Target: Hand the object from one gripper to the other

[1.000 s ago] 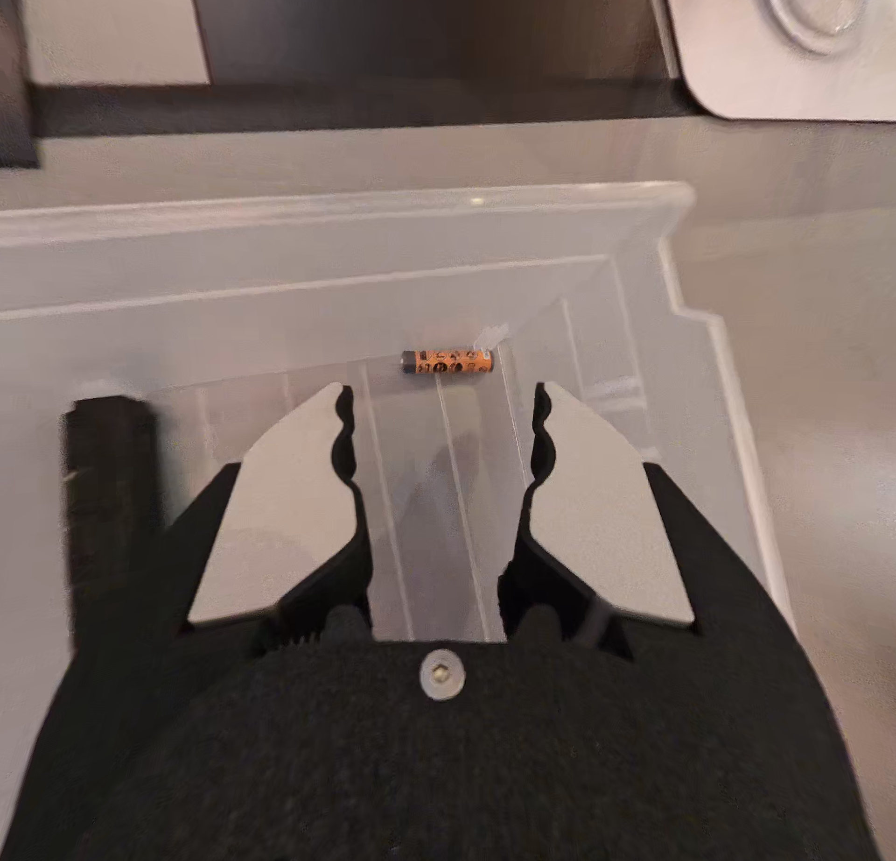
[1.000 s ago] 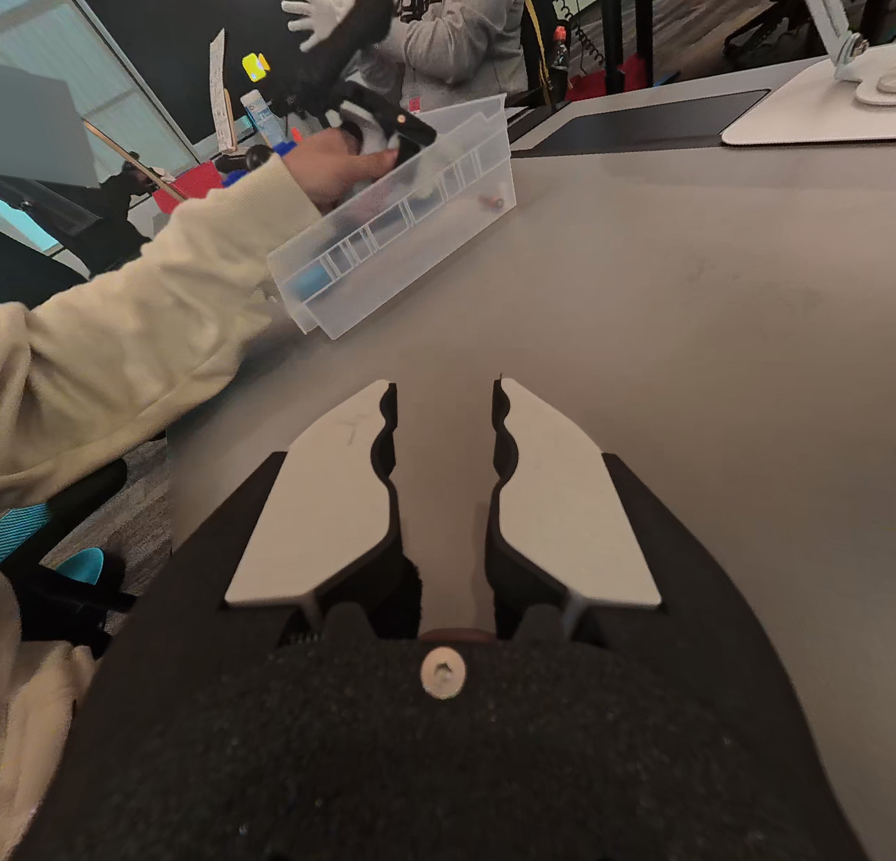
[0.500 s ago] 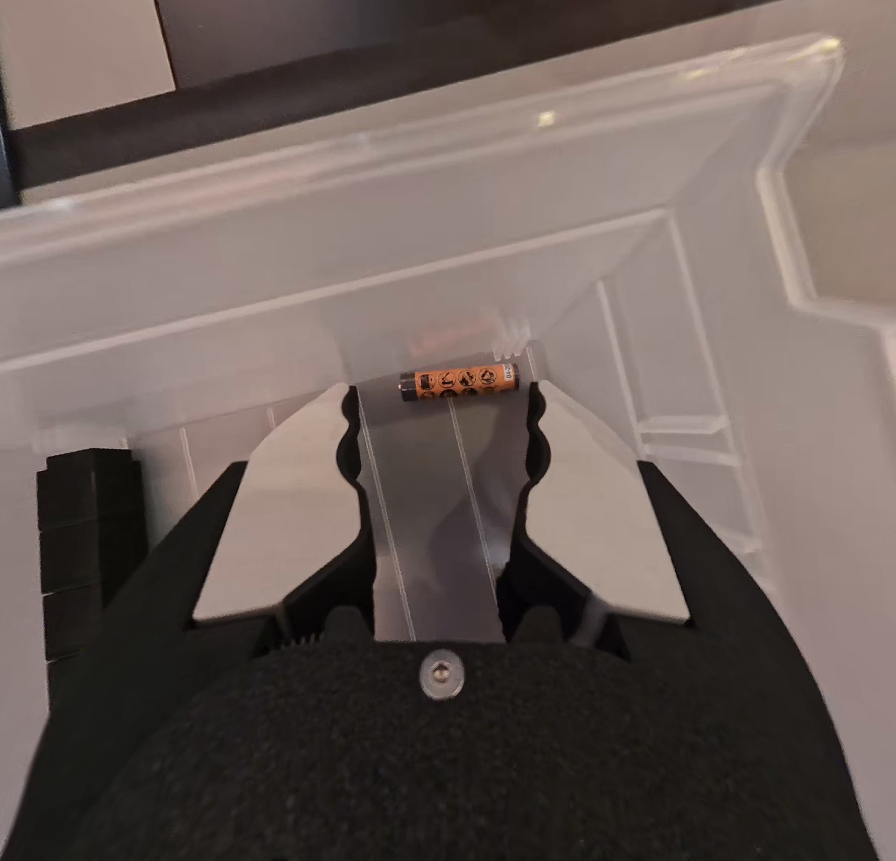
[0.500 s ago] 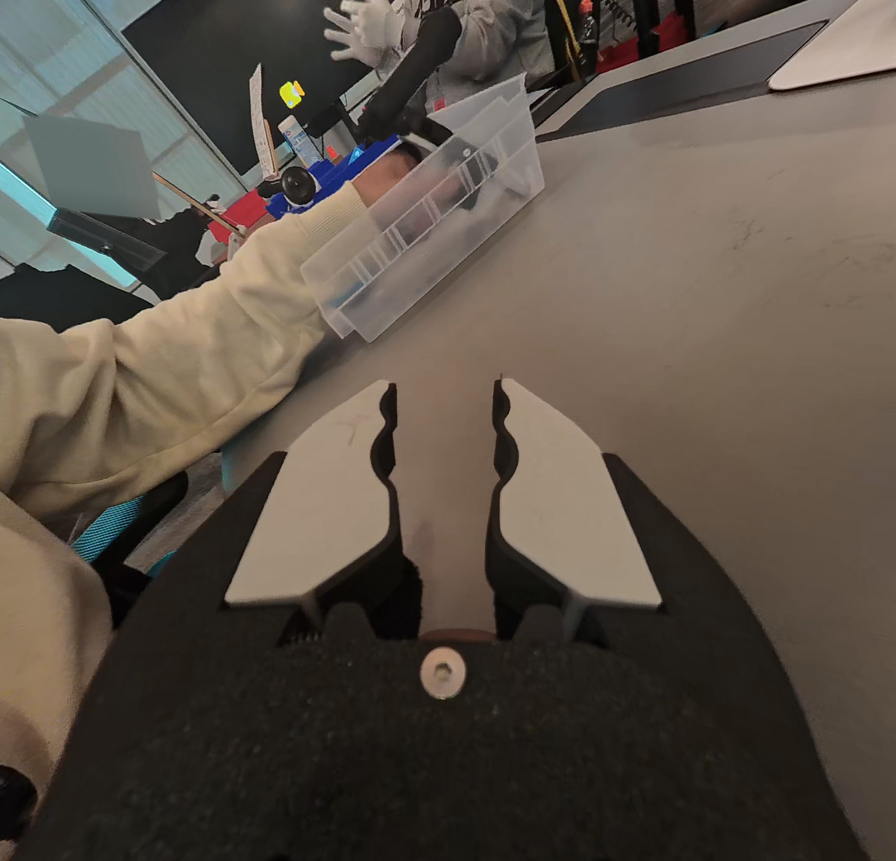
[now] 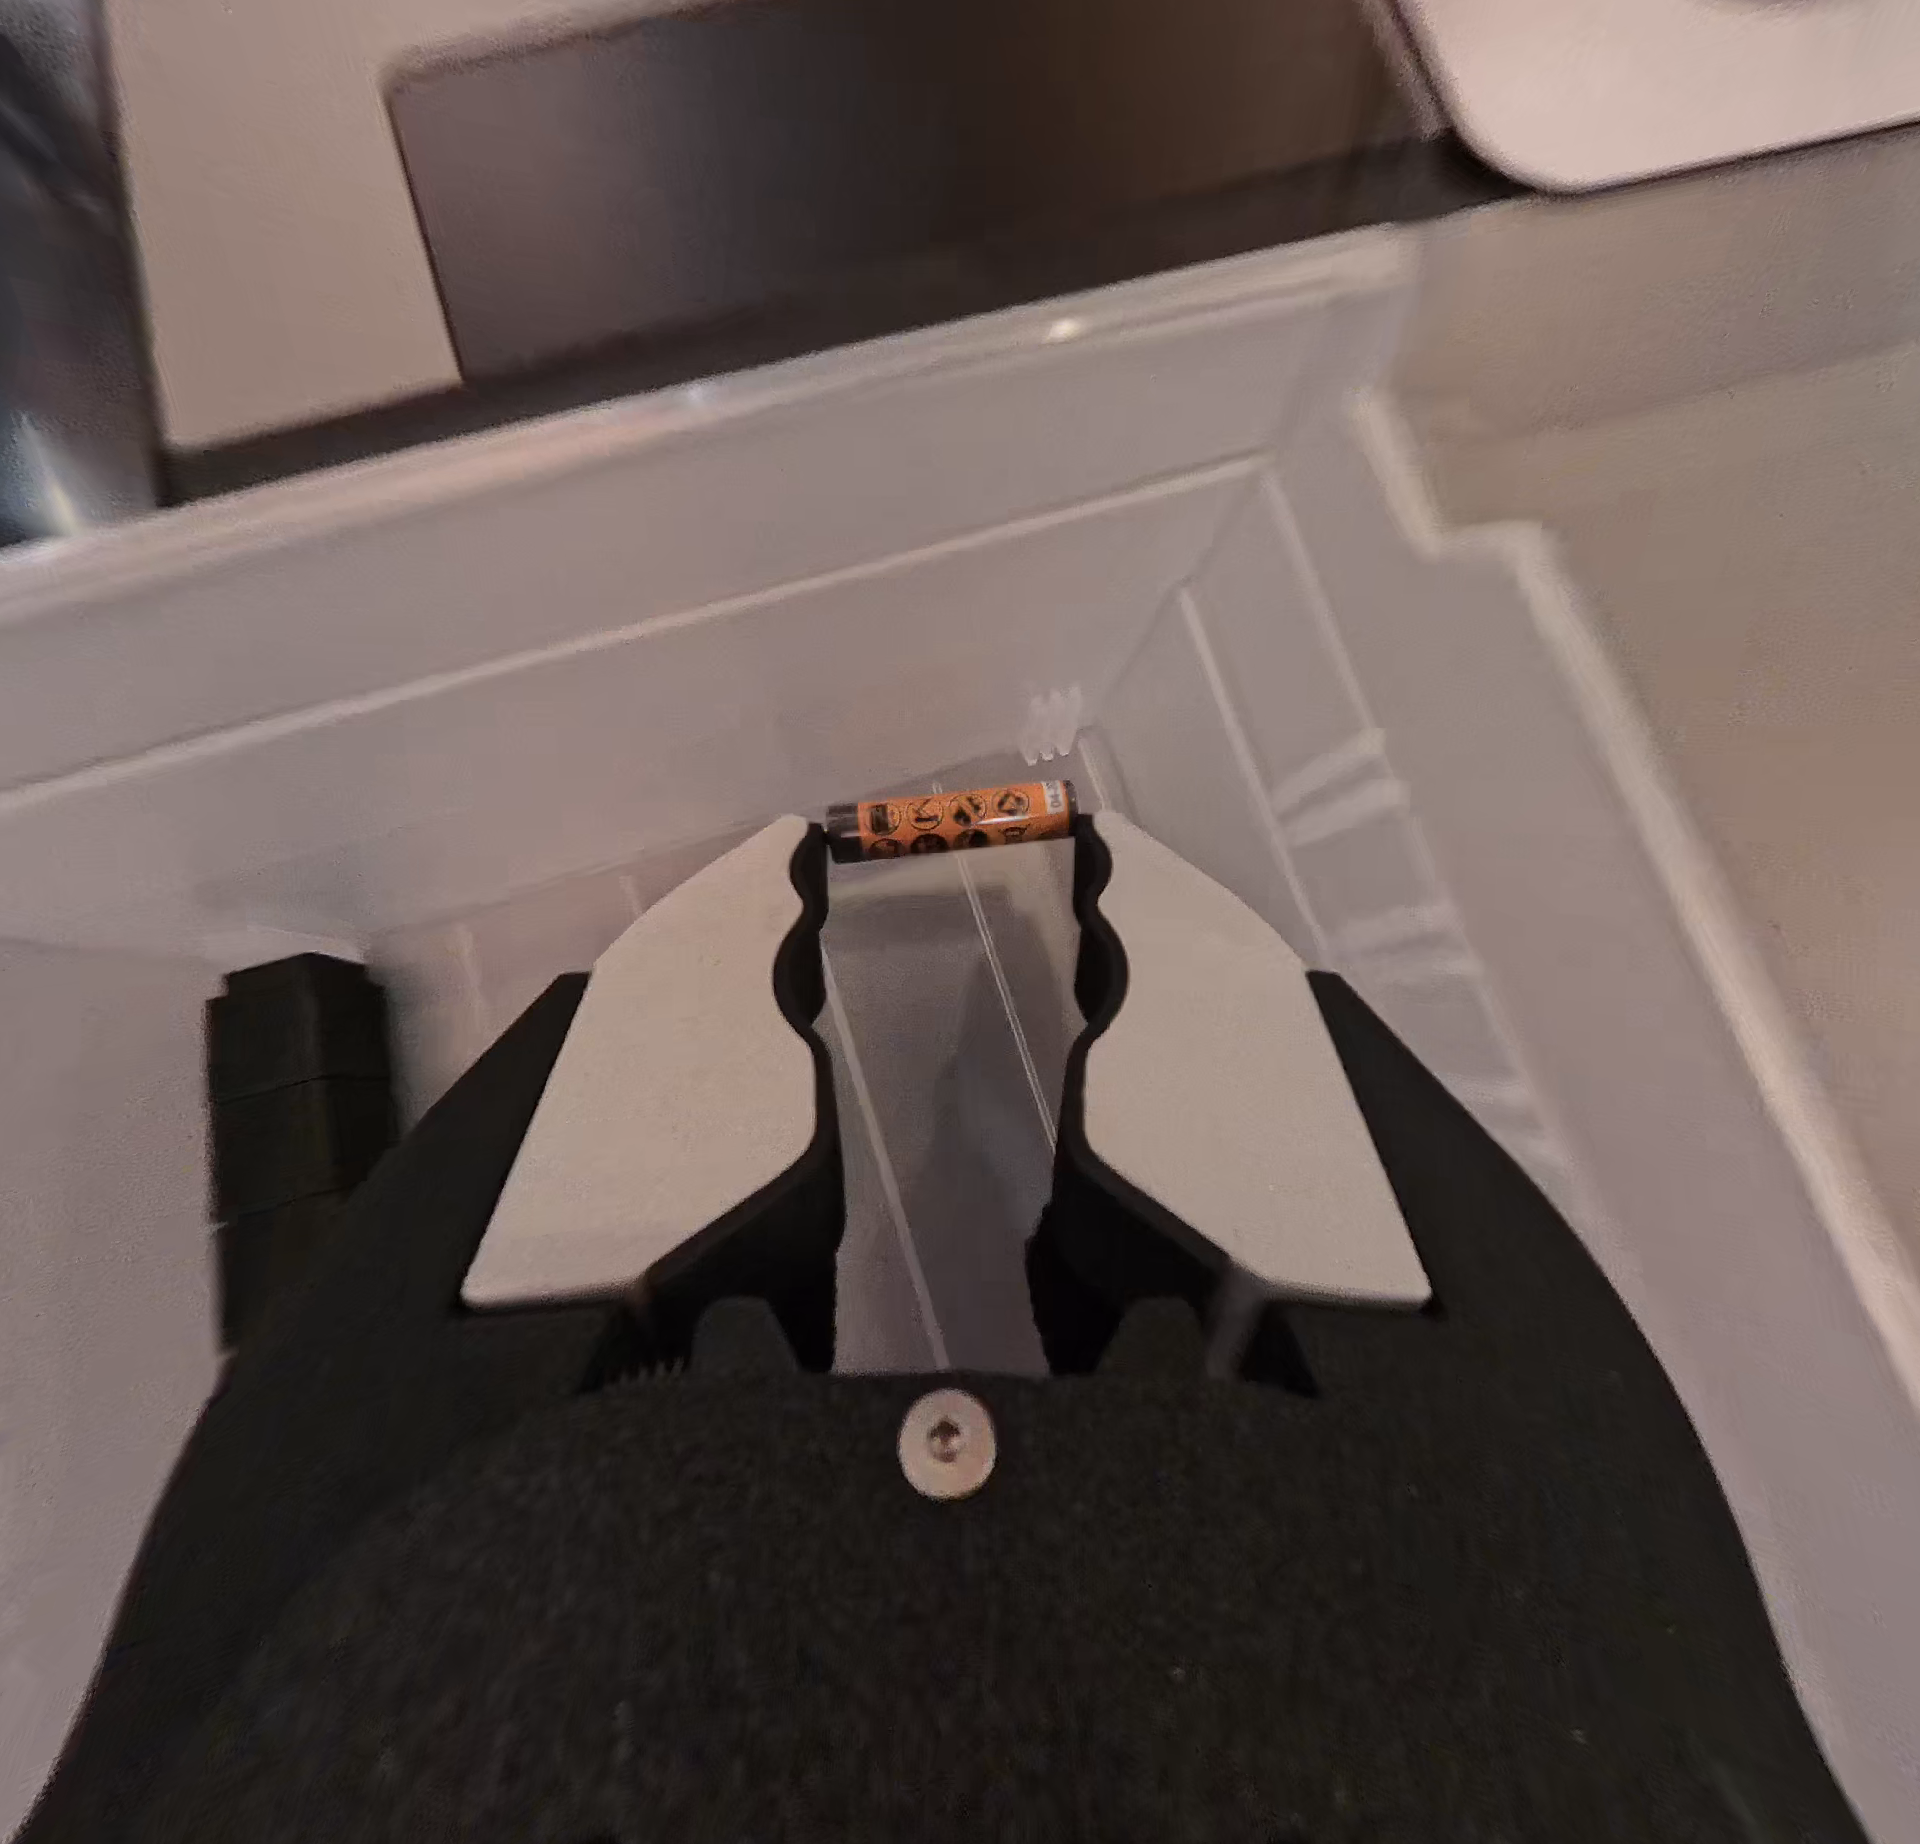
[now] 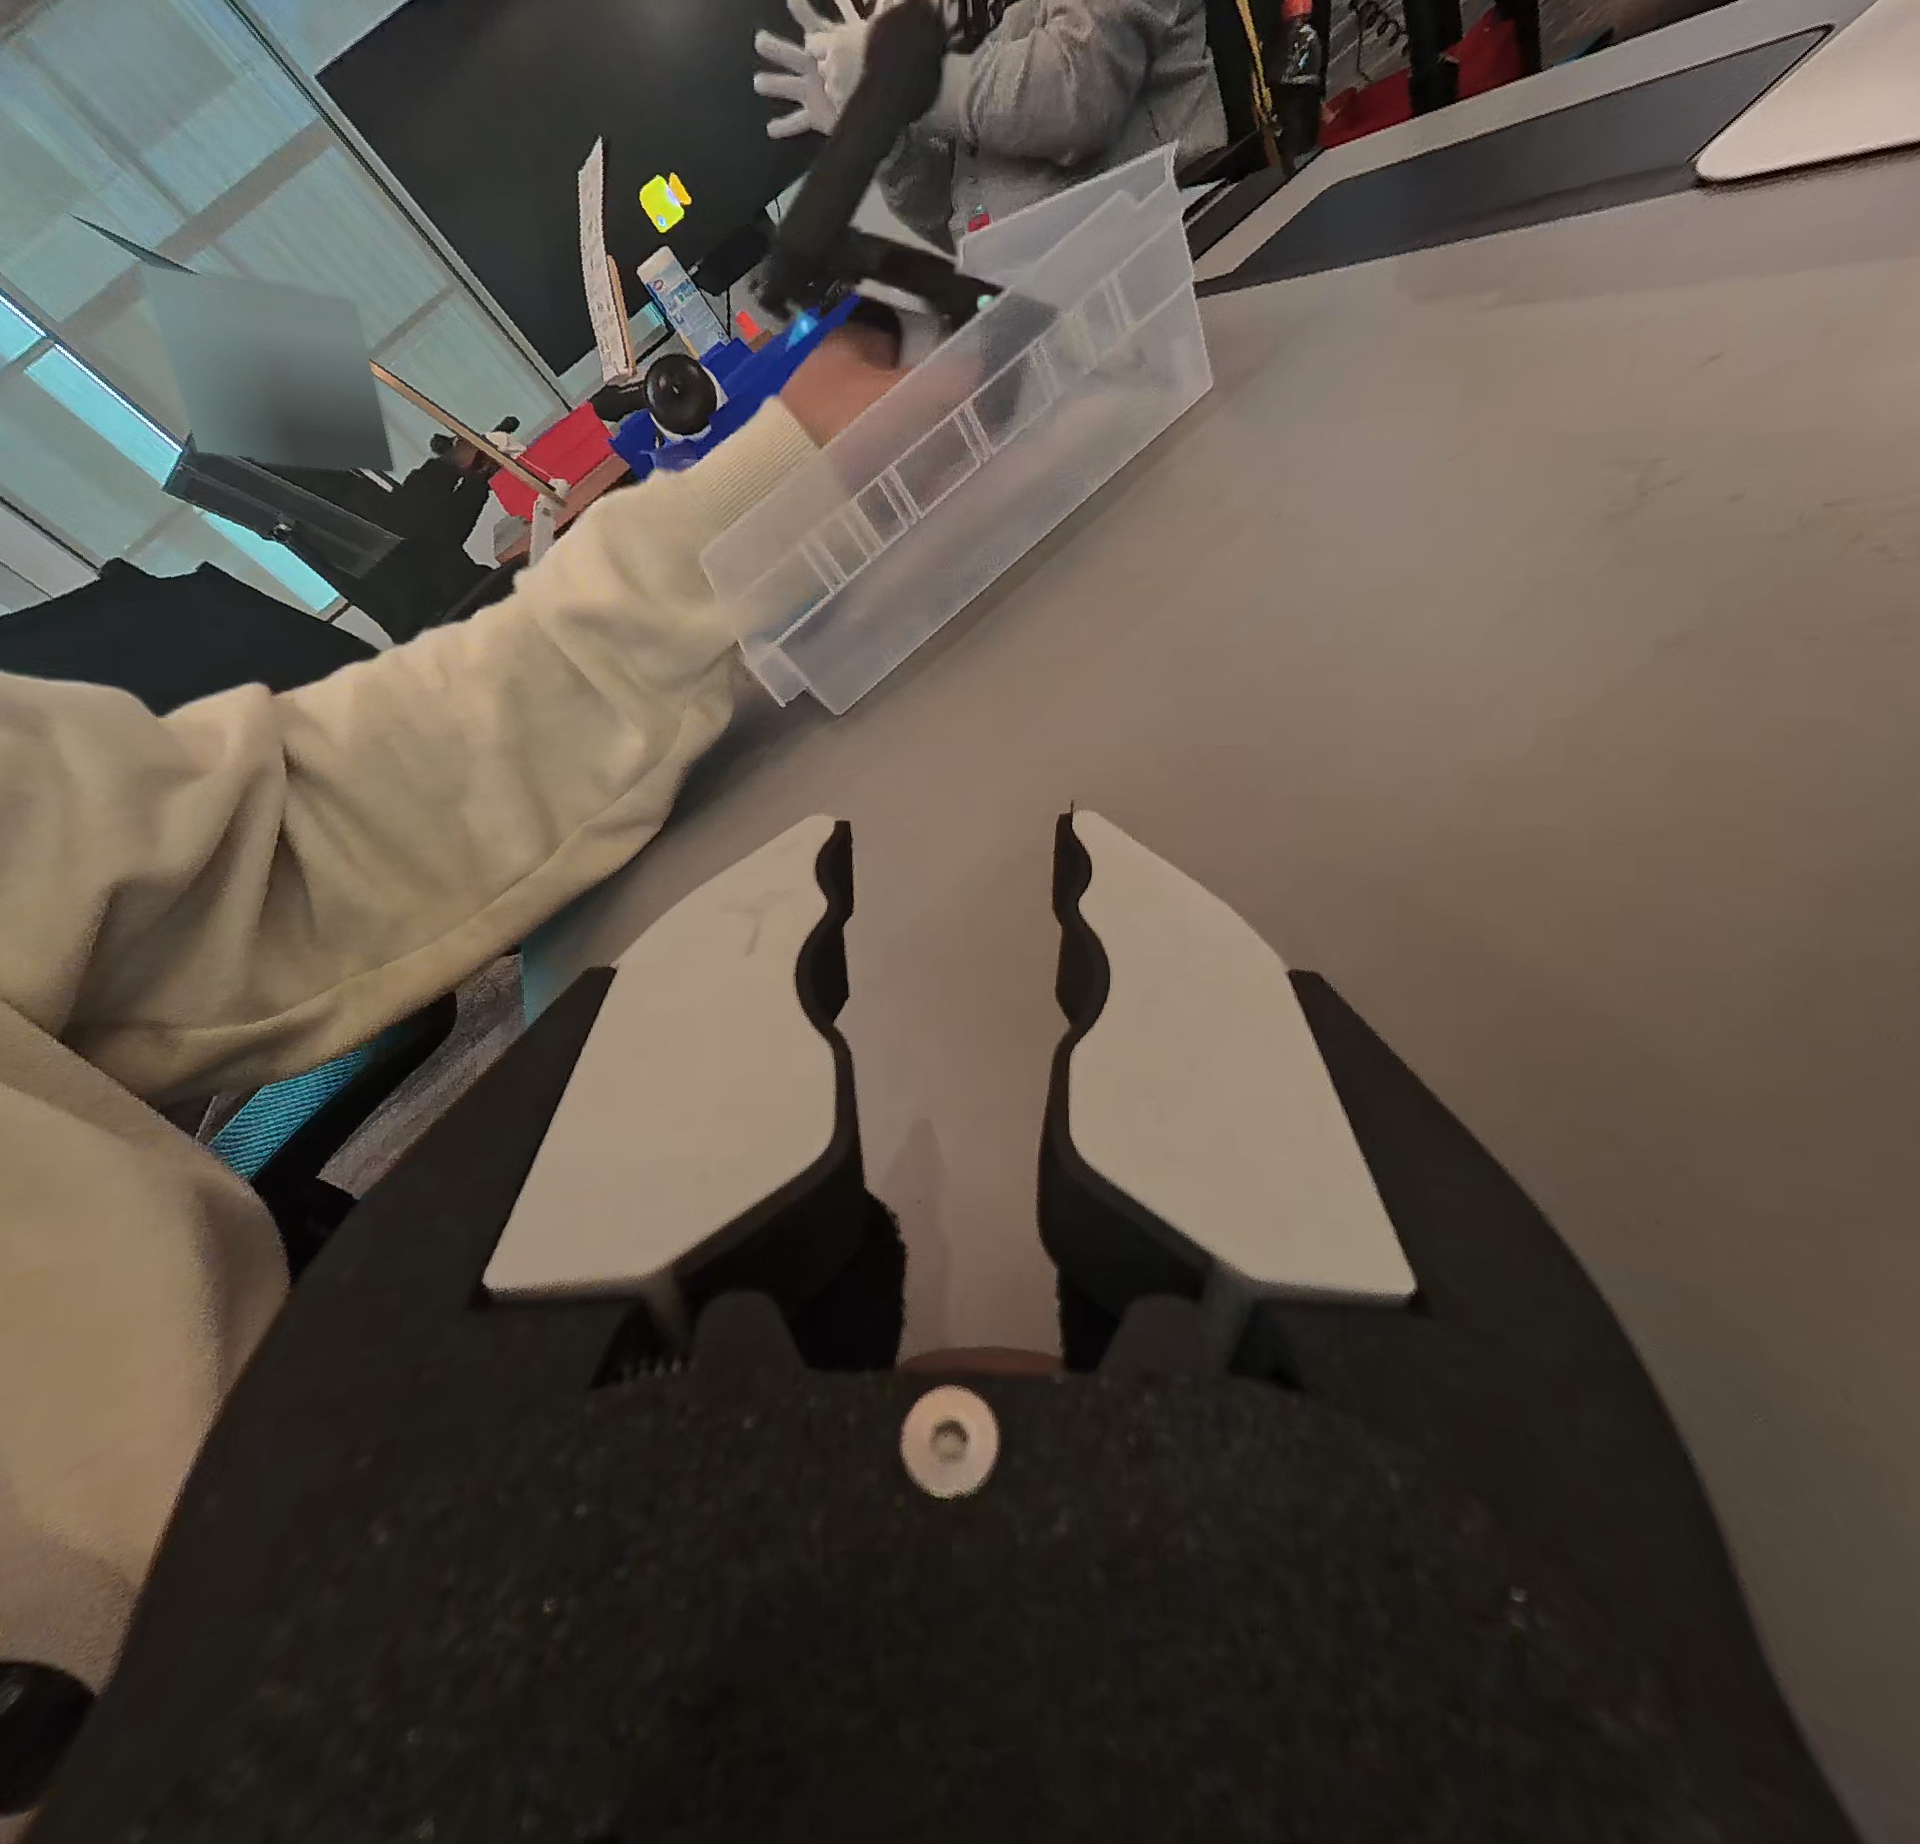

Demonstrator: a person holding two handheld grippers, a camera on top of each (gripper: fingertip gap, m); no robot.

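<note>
A small orange and black battery lies crosswise inside a clear plastic bin. My left gripper is down in the bin, its two fingertips pressed on the battery's two ends. In the right wrist view the same bin stands on the grey table, with a cream sleeve reaching into it; the battery is hidden there. My right gripper is open and empty, low over the table and well short of the bin.
A black block sits in the bin to the left of my left fingers. A dark mat and a white stand base lie beyond the bin. Another person wearing white gloves stands behind the table. About 40 centimetres separates my left fingertips from my right. It is some 10 centimetres from my left tips to the black block.
My left gripper moved forward into the bin and its fingers closed onto the battery's ends. The bin now looks a little farther off. My right gripper stayed open and turned slightly.
</note>
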